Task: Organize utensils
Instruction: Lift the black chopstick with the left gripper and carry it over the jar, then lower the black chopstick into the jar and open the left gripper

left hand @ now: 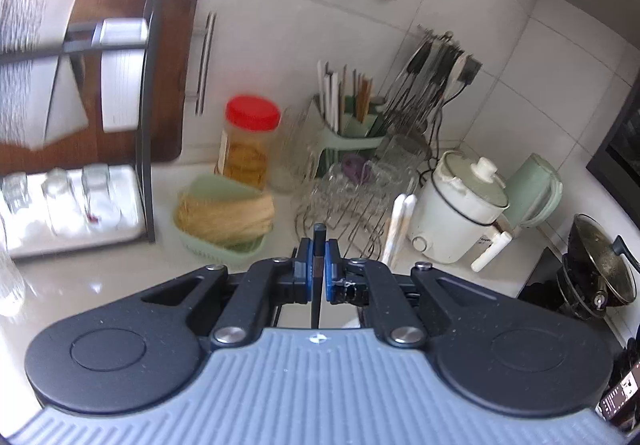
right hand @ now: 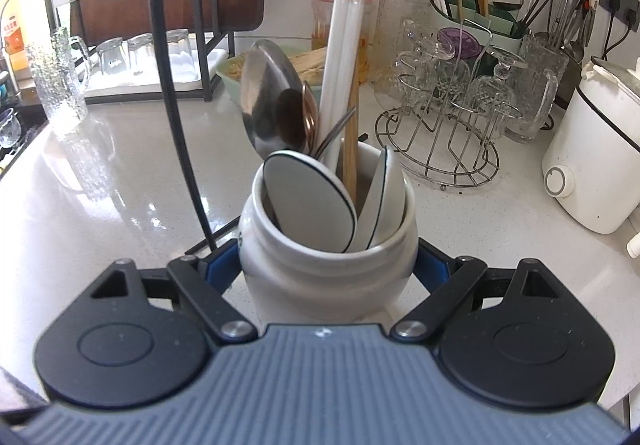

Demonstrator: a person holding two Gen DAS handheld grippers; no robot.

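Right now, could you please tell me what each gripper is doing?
Left gripper: shut on a thin dark utensil.
Right gripper: shut on the white ceramic jar.

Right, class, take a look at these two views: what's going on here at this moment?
A person is sorting kitchen utensils with two handheld grippers. The right gripper clamps a white ceramic jar on the countertop; it holds spoons and chopsticks. The left gripper is shut on a thin dark utensil, held above the counter, facing the green chopstick holder.
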